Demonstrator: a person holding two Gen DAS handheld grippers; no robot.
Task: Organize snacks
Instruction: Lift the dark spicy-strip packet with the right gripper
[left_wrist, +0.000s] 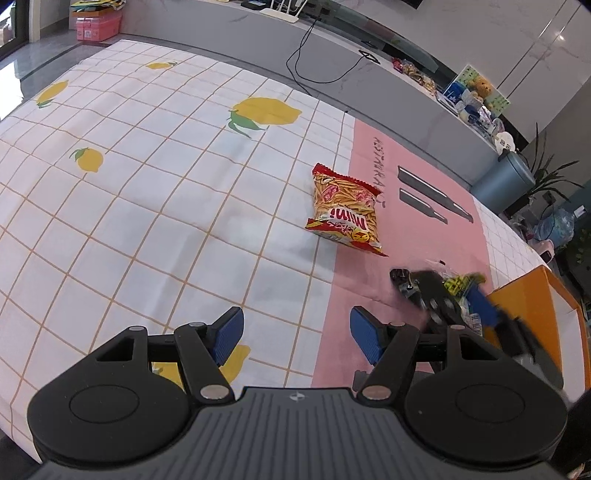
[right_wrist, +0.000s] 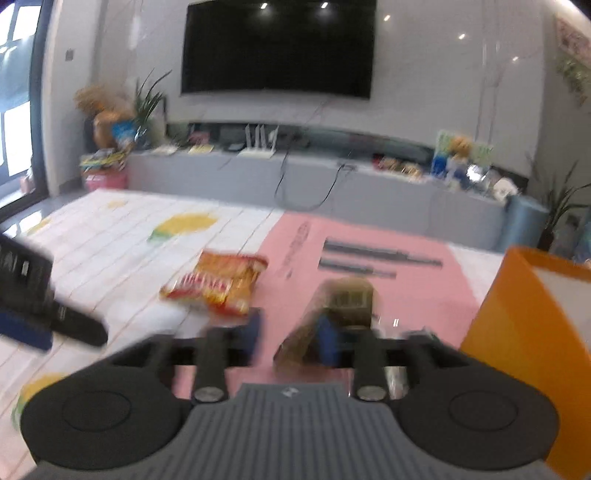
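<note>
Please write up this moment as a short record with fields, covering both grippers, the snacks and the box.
left gripper: open, empty, above the lemon-print checked tablecloth
right gripper: blurred; a brownish snack packet sits by one finger, grip cannot be confirmed
red and yellow "Mimi" snack-stick bag: lying flat where the checked cloth meets the pink placemat
orange open box: right of the placemat, contents not visible
</note>
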